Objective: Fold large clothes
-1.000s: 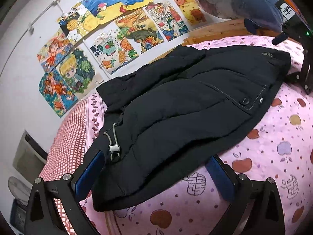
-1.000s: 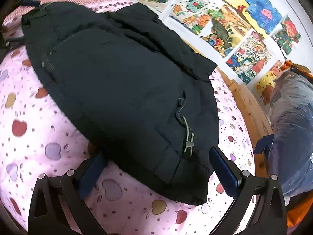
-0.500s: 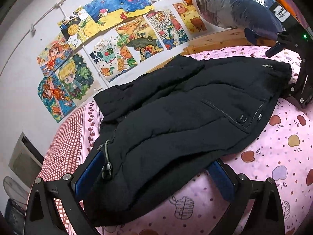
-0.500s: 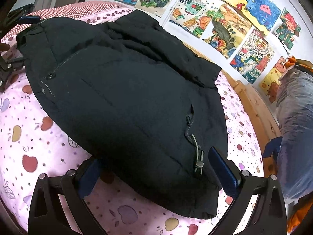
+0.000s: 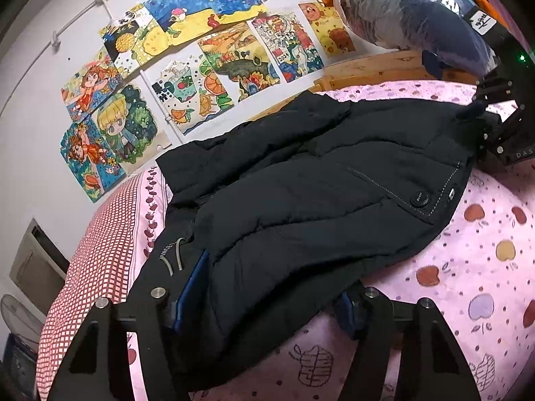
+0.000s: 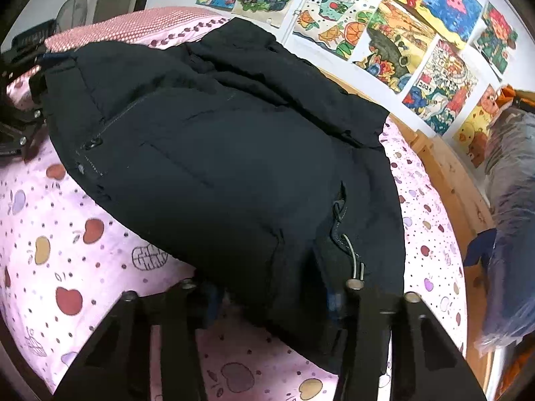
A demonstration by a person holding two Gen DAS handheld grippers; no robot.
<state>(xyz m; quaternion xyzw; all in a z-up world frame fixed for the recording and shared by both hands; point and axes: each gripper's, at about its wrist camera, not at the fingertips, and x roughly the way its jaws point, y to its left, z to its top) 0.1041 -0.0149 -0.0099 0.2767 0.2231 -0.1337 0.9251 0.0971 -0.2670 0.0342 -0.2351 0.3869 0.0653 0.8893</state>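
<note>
A black padded jacket [image 5: 317, 193] lies spread on the pink apple-print bedsheet [image 5: 468, 267], folded over on itself. My left gripper [image 5: 264, 304] has closed on the jacket's near hem beside a grey drawcord [image 5: 174, 257]. In the right wrist view the same jacket [image 6: 217, 167] fills the middle, and my right gripper [image 6: 271, 304] has closed on its hem next to a drawcord with a toggle [image 6: 351, 254]. Each gripper shows at the far edge of the other's view, the right one at the far right [image 5: 501, 127] and the left one at the far left [image 6: 20, 123].
A wall with several colourful drawings [image 5: 200, 50] runs behind the bed. A wooden bed rail [image 6: 448, 180] edges the mattress. A plastic-wrapped grey and blue bundle [image 5: 418, 16] sits beyond the rail. A red checked cover [image 5: 90, 250] lies at the bed's left end.
Both grippers have moved forward onto the jacket's hem and narrowed from wide open to closed on the fabric. The hem has bunched up between the fingers.
</note>
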